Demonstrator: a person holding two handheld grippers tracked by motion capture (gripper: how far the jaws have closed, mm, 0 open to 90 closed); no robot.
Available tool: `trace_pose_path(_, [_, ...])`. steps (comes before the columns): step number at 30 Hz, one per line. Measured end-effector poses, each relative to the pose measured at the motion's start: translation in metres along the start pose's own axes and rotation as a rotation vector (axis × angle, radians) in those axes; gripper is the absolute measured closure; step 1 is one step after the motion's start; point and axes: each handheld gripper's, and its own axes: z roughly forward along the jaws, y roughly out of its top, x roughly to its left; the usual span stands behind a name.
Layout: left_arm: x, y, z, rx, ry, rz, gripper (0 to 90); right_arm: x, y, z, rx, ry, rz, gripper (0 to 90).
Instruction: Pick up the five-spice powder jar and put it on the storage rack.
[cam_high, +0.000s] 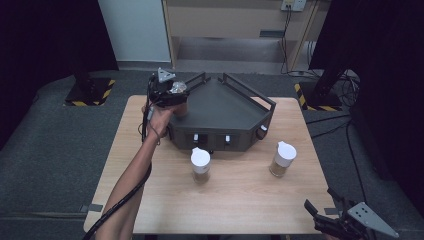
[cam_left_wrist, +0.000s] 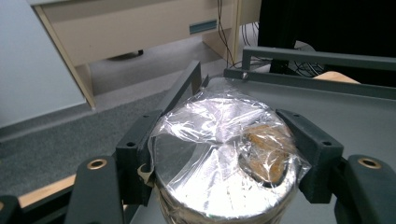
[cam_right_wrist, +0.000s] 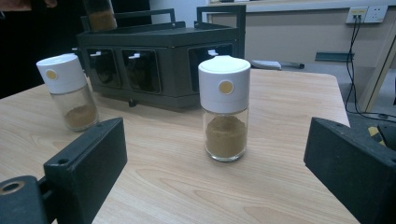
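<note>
Left tongs (cam_left_wrist: 219, 163) clamp a film-wrapped jar (cam_left_wrist: 224, 154) above the dark rack's (cam_high: 235, 107) left corner. Keep it upright, lower onto the rack top inside the rail, then release. Right tongs (cam_right_wrist: 219, 182) wide, idle at the desk (cam_high: 240, 200) edge.

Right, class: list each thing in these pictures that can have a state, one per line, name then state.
Left gripper: shut on the wrapped jar, over the rack's top.
Wrapped jar: upright, top covered in clear film, held between the jaws.
Right gripper: open, holding nothing.
Near jar: upright on the table, white cap on, partly filled with brown powder.
Far jar: upright, capped, partly filled.
Rack: on the table.
</note>
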Motion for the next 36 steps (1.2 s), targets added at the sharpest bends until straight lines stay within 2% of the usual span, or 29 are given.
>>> trace_pose_path(10, [0.002,-0.007,0.011,0.021,0.001,-0.010,33.4,0.000,0.000,0.000,0.001,0.000,0.000,6.0])
trace_pose_path(20, [0.009,-0.014,0.014,0.000,-0.012,-0.053,32.5,0.000,0.000,0.000,0.001,0.000,-0.002,6.0])
trace_pose_path(24, [0.012,-0.014,0.011,-0.024,-0.021,-0.072,22.7,-0.001,0.000,0.000,0.000,0.001,0.001,6.0])
trace_pose_path(28, [0.012,-0.009,0.004,-0.054,-0.020,-0.072,12.2,0.000,0.000,0.000,0.000,0.000,0.000,6.0])
trace_pose_path(36, [0.015,0.001,-0.017,-0.091,-0.068,-0.049,2.9,0.000,0.000,0.000,0.000,0.000,-0.001,5.9])
